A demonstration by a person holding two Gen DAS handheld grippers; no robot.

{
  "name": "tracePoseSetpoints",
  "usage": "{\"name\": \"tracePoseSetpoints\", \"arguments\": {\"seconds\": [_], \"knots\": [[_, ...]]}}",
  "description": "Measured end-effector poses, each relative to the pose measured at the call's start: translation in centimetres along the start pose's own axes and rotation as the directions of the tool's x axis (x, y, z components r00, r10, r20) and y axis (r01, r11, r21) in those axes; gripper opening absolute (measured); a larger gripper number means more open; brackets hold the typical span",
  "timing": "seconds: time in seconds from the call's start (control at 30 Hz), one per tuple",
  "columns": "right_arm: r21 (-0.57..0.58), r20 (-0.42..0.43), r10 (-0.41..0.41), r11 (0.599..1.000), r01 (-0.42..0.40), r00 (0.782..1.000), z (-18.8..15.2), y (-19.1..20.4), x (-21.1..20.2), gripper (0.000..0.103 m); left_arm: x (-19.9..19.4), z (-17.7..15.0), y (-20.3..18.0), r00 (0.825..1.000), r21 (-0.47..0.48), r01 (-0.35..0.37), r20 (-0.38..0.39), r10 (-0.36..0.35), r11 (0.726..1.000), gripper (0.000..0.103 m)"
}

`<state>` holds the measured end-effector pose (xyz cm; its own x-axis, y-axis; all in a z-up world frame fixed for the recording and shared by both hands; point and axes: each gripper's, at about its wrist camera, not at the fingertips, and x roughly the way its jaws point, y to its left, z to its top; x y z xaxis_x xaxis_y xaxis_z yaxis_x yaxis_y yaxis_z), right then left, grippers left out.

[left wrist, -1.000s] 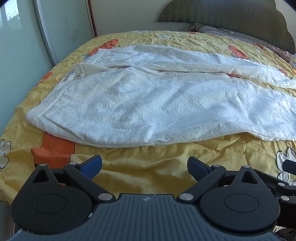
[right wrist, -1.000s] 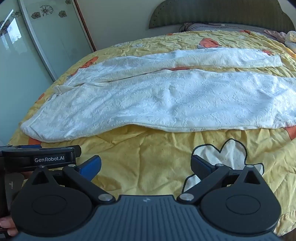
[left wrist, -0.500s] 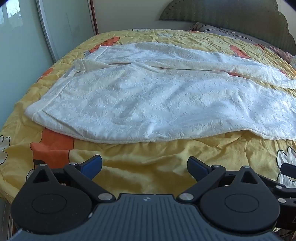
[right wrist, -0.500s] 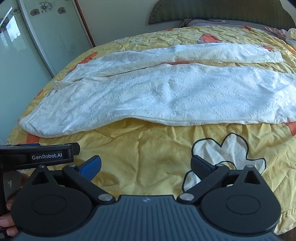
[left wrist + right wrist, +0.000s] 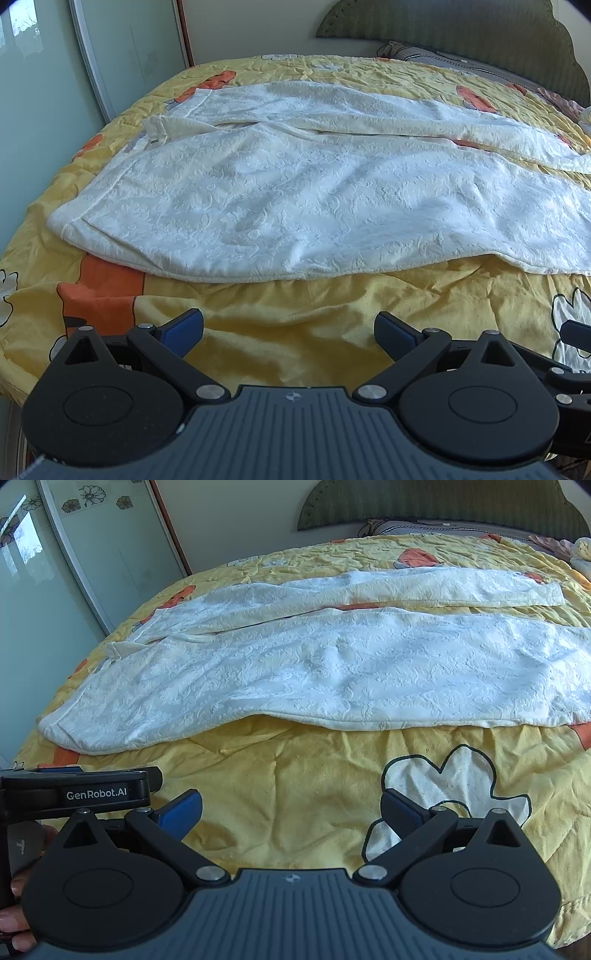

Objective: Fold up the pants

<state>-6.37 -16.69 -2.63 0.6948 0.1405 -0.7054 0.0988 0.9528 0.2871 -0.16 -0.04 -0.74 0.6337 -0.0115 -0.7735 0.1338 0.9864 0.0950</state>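
Observation:
White textured pants (image 5: 295, 199) lie spread flat across a yellow bedspread (image 5: 295, 317), waistband at the left, both legs running right; they also show in the right wrist view (image 5: 332, 672). The far leg (image 5: 424, 587) lies apart from the near one. My left gripper (image 5: 288, 328) is open and empty, hovering over the bedspread short of the pants' near edge. My right gripper (image 5: 291, 812) is open and empty, over the bedspread near a white flower print (image 5: 454, 779). The left gripper's body (image 5: 77, 790) shows at the left of the right wrist view.
A glass sliding wardrobe door (image 5: 44, 85) stands left of the bed. A green headboard (image 5: 443, 506) and pillows (image 5: 443, 55) are at the far end. The bed's near left edge (image 5: 14, 369) drops off beside my left gripper.
Both grippers have moved a little forward and closer to the pants' near edge. Both stay open and empty. The pants have not moved.

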Motion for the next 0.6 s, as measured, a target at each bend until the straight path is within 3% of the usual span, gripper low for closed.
{"name": "tracePoseSetpoints", "arguments": {"seconds": [0.6], "knots": [[-0.002, 0.002, 0.008, 1.0, -0.008, 1.0, -0.09, 0.11, 0.01, 0.103, 0.14, -0.09, -0.19, 1.0, 0.008, 0.007, -0.001, -0.007, 1.0, 0.1]]}}
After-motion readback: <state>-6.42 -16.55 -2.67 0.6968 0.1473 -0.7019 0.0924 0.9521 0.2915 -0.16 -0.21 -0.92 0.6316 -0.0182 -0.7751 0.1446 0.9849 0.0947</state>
